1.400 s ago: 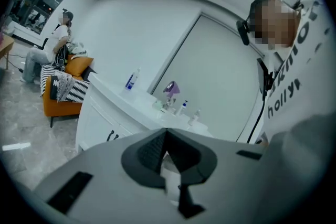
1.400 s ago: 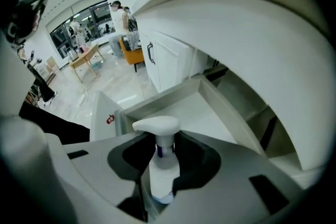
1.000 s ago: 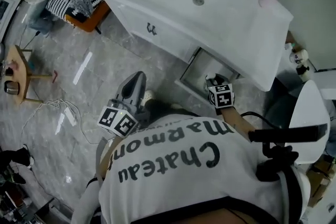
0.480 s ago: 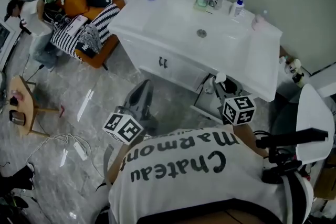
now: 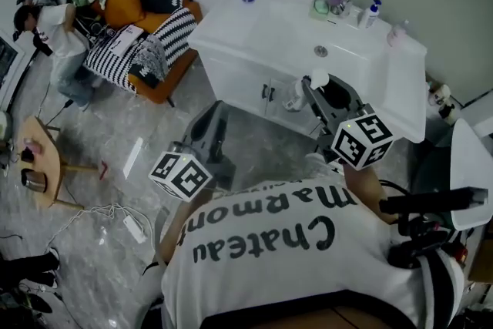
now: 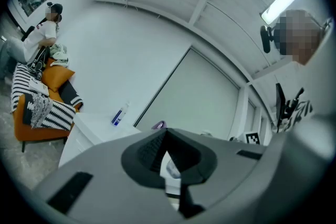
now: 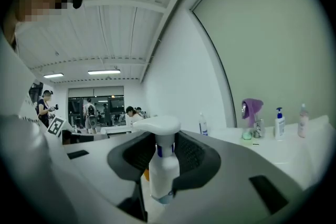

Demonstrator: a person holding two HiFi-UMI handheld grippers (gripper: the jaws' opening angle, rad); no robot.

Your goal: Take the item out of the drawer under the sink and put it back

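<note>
While your right claw (image 7: 161, 139) clamps the white spray bottle (image 7: 164, 170) before the sink cabinet (image 5: 246, 85), removal looks done. Your left claw (image 6: 167, 139) is clenched, empty; the return remains.

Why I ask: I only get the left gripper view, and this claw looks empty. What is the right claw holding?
Observer: The right claw is shut on a white spray bottle.
Operator: Is it tipped?
Observer: No, it is upright, and its head sticks out above the claw.
Operator: Where is it?
Observer: In the head view it is held in the air in front of the sink cabinet.
</note>
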